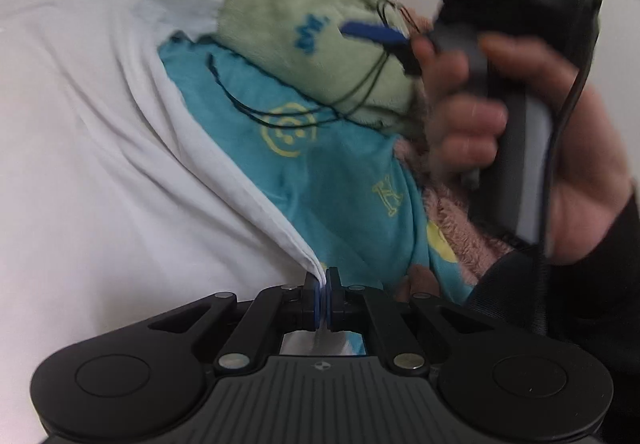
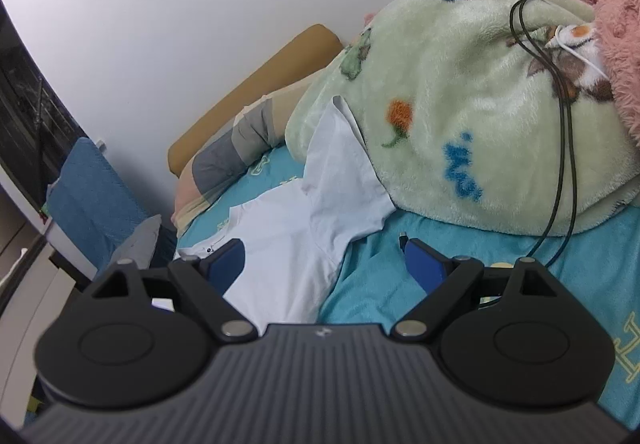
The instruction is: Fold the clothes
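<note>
On teal bedsheet (image 2: 372,276), left gripper (image 1: 323,286) pinching white shirt (image 1: 100,144) hem, right gripper (image 2: 324,264) spread — pillow (image 2: 256,84) only right-view.

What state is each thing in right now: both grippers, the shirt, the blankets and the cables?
left gripper: shut on the white shirt's edge.
right gripper: open, holding nothing, above the shirt.
white shirt: spread on the teal sheet, wrinkled, one sleeve reaching up against the green blanket.
green blanket: bunched in a heap.
pink blanket: piled behind it.
black cables: draped loose over the green blanket.
</note>
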`<state>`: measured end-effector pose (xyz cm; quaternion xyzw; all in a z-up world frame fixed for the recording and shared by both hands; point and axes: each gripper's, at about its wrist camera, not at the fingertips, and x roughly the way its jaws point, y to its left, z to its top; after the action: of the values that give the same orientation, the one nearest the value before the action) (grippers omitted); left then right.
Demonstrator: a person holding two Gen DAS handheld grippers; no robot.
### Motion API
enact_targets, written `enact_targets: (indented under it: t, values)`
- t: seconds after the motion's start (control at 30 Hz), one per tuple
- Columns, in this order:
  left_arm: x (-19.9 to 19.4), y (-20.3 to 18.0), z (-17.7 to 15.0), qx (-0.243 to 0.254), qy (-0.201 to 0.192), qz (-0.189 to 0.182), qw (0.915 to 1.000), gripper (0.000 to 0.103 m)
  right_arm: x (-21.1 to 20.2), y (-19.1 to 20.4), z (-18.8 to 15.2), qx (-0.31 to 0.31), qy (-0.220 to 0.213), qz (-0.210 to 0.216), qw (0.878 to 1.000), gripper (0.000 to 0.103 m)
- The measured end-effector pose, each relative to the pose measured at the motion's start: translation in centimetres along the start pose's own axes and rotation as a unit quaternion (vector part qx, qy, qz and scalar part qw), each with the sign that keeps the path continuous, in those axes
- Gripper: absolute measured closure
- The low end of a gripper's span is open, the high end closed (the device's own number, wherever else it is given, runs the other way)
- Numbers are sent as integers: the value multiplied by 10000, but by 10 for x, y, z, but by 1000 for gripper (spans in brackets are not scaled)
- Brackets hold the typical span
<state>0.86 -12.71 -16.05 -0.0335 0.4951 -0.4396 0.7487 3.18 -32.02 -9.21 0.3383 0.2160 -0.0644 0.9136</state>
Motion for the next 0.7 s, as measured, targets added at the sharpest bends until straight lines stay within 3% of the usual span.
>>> enact_targets:
  t: [0.07,0.13,0.2,0.27,0.33,0.5,0.6,0.7]
  values:
    - [26,-1,-3,58,164,283,9994,100,2,-1,2,19,-50,181,9998,14]
    - [24,3,-6,34,195,405,9990,97,7,-5,2,76,-56,326,9994,14]
    - [16,8,-8,-7,196,490,9986,79,20,-11,0,233,9,397,9989,14]
    - [-3,18,-7,-165,35,807,9966,44,47,-16,-5,397,137,331,9986,14]
    - [-23,29,-6,-346,-160,1168,9924,32,73,-22,-10,561,265,266,9977,13]
    - [-63,70,3,-1048,-707,2087,9698,28,138,-36,-22,968,585,101,9935,14]
    - [-78,94,9,-1543,-1188,2143,9571,26,177,-44,-28,1139,688,27,9911,13]
    - [-89,111,16,-1766,-1605,2155,9469,23,211,-48,-29,1017,434,55,9938,14]
